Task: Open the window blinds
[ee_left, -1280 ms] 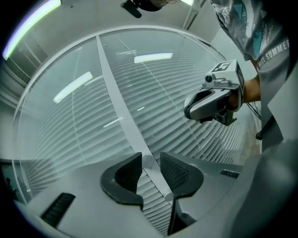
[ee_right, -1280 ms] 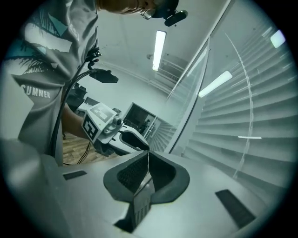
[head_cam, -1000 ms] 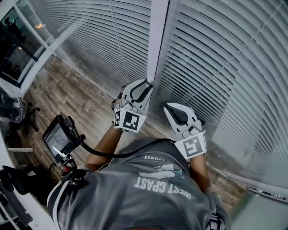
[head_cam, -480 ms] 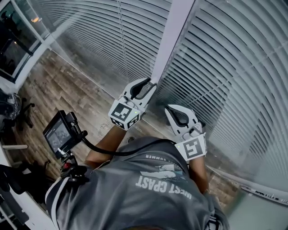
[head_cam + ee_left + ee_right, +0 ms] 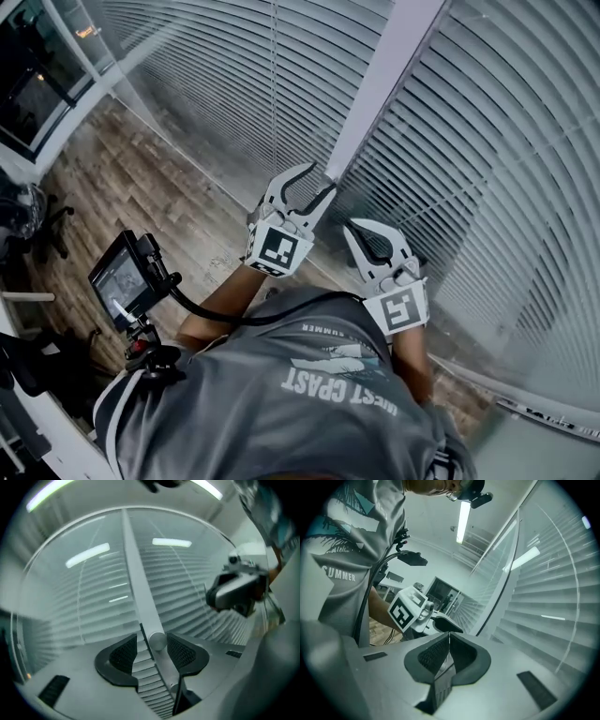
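Note:
Two white slatted blinds (image 5: 216, 84) (image 5: 506, 169) hang on either side of a pale upright window post (image 5: 384, 84). My left gripper (image 5: 314, 183) points level at the foot of that post. In the left gripper view the round end of a pale wand (image 5: 158, 641) stands between the jaws of the left gripper (image 5: 152, 639). The jaws have just been opening, and a gap shows on the wand's left side. My right gripper (image 5: 352, 227) hovers just right of it, close to the right blind. Seen from the right gripper view, the right gripper (image 5: 449, 637) is shut on nothing.
A small monitor on a black arm (image 5: 122, 281) hangs at the person's left side. The wooden floor (image 5: 122, 187) runs along the foot of the blinds. An office chair (image 5: 28, 225) stands at the far left. A thin cord (image 5: 274, 94) hangs down the left blind.
The left gripper has rolled and its jaws have spread wider around the wand. The right gripper has stayed where it was, still shut.

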